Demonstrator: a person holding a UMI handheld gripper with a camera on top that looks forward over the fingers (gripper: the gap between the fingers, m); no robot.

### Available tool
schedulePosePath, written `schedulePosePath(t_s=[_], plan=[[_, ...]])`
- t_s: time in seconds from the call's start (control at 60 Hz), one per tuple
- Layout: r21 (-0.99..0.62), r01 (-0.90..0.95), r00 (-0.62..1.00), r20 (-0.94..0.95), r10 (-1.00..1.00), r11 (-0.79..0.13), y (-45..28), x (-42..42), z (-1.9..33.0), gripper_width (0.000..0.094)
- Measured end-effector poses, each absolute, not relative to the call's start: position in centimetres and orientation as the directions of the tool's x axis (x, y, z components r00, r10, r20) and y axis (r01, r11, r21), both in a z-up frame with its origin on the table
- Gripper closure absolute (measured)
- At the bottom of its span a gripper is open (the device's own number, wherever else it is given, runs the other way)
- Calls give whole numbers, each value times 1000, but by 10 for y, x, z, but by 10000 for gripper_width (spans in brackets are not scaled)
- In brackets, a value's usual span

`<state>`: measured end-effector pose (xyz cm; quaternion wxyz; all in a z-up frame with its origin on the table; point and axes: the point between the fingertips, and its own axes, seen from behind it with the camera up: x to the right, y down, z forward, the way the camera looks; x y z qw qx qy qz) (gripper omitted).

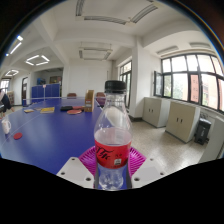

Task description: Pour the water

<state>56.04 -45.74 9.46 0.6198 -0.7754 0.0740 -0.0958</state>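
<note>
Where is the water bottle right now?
In the gripper view, the bottle stands upright between the two fingers of the gripper, against their pink pads, with the blue table behind it.

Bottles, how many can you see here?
1. The bottle, clear with a red label and a dark cap, stands upright between the fingers, with the blue table behind it. Others may be hidden farther back in the room.

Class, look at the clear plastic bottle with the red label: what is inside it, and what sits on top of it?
The clear plastic bottle, held between the gripper fingers, wears a dark screw cap. Its upper part looks transparent; whether water fills it is unclear, and the red label hides the lower contents.
</note>
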Motion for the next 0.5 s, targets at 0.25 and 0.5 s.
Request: schedulePosePath(t_s=[0.25, 0.5], plan=[[-972, 72, 935, 144, -325, -225, -453, 555, 124, 594], [-911, 362, 780, 412, -471, -197, -443, 485, 271, 593]])
